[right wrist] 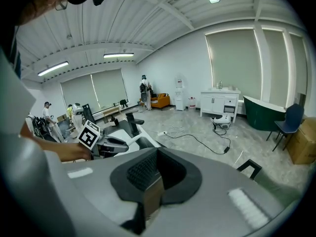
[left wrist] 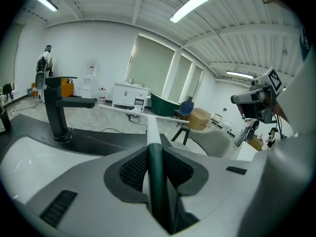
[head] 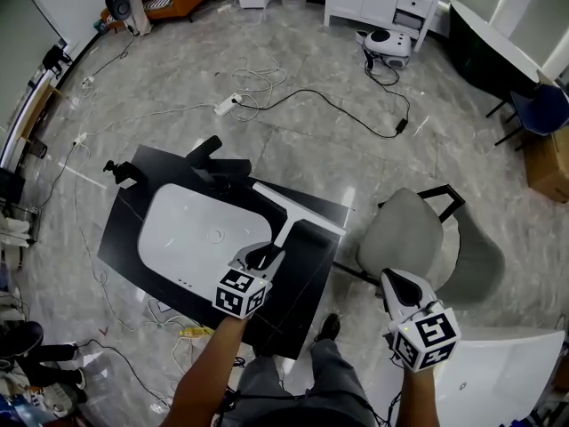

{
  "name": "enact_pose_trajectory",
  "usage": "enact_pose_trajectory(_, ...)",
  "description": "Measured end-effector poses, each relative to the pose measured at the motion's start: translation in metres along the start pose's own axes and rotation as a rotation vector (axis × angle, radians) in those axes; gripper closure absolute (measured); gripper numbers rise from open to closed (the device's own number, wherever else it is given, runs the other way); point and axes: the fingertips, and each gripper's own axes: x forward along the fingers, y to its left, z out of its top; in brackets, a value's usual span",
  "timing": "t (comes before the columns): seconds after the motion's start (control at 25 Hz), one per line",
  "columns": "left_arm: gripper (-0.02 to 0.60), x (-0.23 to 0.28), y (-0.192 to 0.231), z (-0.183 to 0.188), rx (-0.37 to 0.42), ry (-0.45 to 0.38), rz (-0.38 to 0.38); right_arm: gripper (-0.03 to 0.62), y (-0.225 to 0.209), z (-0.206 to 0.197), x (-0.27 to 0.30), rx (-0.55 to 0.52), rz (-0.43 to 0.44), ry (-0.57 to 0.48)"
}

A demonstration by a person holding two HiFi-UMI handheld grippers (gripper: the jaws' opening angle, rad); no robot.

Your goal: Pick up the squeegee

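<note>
Leftmost, a black counter (head: 120,229) carries a white sink basin (head: 191,234), with a black faucet (head: 216,160) at its far edge. Just right of the basin, the left gripper (head: 263,256) is clamped on the dark handle of the squeegee (head: 298,210). The white blade bar lies crosswise ahead of the jaws, over the counter's right part. Further right stands a grey chair (head: 409,234). Beside that chair, the right gripper (head: 398,283) has its jaws pressed together with nothing between them.

Left gripper (head: 261,257) clamped, right gripper (head: 393,280) closed empty, both angled downward
</note>
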Motion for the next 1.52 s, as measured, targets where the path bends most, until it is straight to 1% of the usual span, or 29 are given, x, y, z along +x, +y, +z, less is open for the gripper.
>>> enact_pose_trajectory(0.36, 0.486, -0.032, 0.002, 0.022, -0.015, -0.067, 0.006, 0.585, 0.016, 0.008, -0.009, -0.013, 0.001, 0.002)
enact_pose_trajectory(0.76, 0.485, -0.07, 0.007, 0.029, -0.04, -0.107, 0.031, 0.585, 0.037, 0.015, -0.019, -0.016, 0.014, -0.004)
enact_pose_trajectory(1.12, 0.486, -0.128, -0.001, 0.052, 0.0, -0.157, 0.058, 0.585, 0.054, 0.033, -0.044, -0.024, 0.019, -0.046)
enact_pose_trajectory(1.52, 0.486, -0.192, -0.013, 0.071, 0.027, -0.237, 0.087, 0.585, 0.072, 0.033, -0.079, -0.029, 0.006, -0.063)
